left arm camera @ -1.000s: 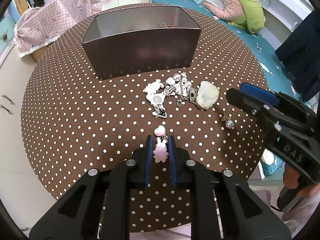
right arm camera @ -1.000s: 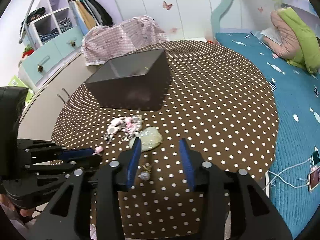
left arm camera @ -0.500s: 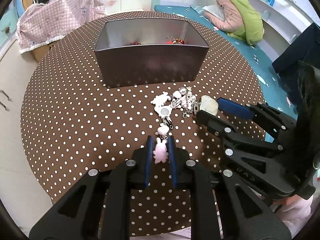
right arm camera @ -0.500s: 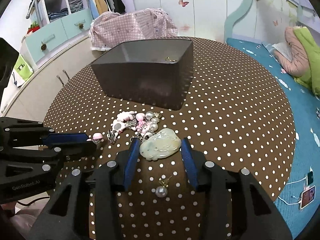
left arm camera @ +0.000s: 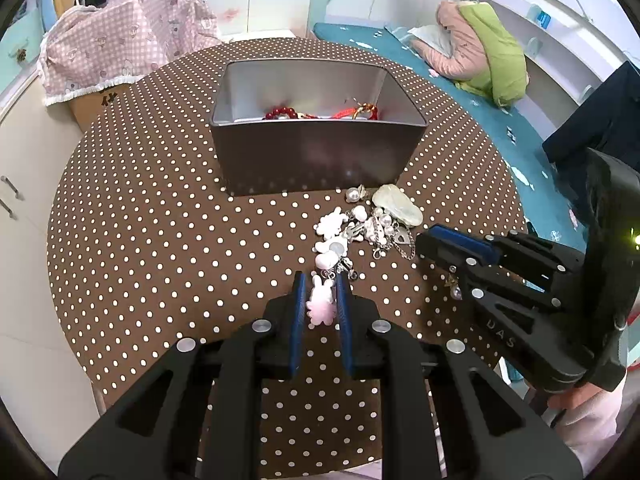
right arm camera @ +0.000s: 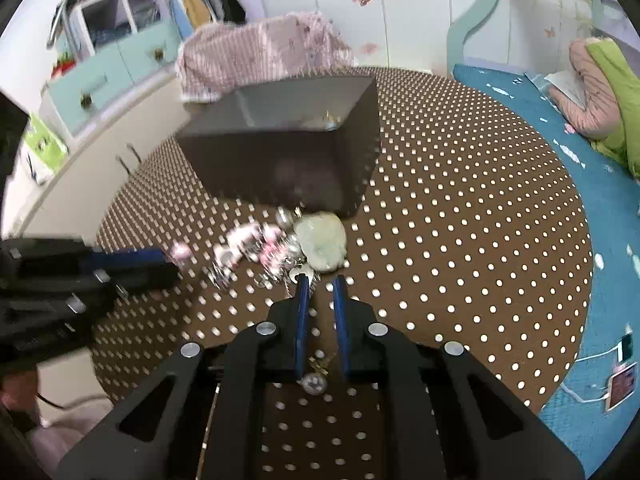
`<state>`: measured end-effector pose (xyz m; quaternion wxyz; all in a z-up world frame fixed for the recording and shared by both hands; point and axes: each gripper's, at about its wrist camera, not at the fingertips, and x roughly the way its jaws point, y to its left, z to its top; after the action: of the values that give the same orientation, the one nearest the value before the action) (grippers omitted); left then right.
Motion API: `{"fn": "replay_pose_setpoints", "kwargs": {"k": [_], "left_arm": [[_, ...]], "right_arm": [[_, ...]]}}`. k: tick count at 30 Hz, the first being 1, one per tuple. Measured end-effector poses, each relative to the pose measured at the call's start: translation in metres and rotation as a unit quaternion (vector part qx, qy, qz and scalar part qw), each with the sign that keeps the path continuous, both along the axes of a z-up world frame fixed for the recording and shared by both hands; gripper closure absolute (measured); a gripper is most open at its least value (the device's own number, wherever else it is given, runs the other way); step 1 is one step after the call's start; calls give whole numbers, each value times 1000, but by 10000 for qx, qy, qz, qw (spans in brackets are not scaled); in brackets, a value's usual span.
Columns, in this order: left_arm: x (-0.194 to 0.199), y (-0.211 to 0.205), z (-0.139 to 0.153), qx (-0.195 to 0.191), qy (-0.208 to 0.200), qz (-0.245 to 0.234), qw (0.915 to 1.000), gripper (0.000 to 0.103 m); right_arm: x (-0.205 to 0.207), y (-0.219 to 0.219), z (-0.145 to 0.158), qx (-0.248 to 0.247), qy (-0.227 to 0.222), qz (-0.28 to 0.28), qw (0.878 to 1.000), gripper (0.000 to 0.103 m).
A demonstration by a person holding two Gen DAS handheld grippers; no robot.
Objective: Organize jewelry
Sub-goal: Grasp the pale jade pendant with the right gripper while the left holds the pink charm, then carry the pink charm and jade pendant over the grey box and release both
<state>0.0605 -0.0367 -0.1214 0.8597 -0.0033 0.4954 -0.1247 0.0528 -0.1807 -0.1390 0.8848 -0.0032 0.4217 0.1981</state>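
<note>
On the round polka-dot table (left arm camera: 140, 240), just in front of the near wall of the dark metal box (left arm camera: 316, 152), lies the remaining jewelry pile (left arm camera: 368, 226): white and pink charms, pearls, a chain and a pale green jade pendant (right arm camera: 322, 246) at its right end. The left gripper (left arm camera: 319, 304) is closed on a pink bunny charm (left arm camera: 321, 307), which sits between its blue pads, with the linked heart charms trailing forward toward the pile. The box lies straight ahead of this gripper and beyond the pile, its long axis running across the view; red beads (left arm camera: 282, 113) and a red cord piece already lie inside. The right gripper (right arm camera: 318, 284) has just been closing and now stands narrow; the frame is blurred, but a thin silver chain appears to sit at its tips, and whether the pads actually press on it cannot be told. The jade pendant lies just beyond those tips, touching the rest of the pile. A loose pearl earring (right arm camera: 314, 382) lies on the cloth under the right gripper, apart from the pile. In my judgement the left gripper is better placed for the next deposit, as it already carries a piece. The hazard is the linkage: the bunny's chain may drag neighbouring charms, and the two grippers stand close together beside the same tangle.
</note>
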Motion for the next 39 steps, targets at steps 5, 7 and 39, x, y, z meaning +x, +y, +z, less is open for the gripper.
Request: {"fn": "replay_pose_setpoints", "kwargs": {"k": [5, 7, 39], "left_arm": [[1, 3, 0, -37, 5, 32, 10000, 88], [2, 6, 0, -53, 0, 43, 10000, 88], [22, 24, 18, -347, -283, 120, 9989, 88]], "right_arm": [[8, -1, 8, 33, -122, -186, 9997, 71], [17, 2, 10, -3, -162, -128, 9998, 71], [25, -5, 25, -128, -201, -227, 9995, 76]]}}
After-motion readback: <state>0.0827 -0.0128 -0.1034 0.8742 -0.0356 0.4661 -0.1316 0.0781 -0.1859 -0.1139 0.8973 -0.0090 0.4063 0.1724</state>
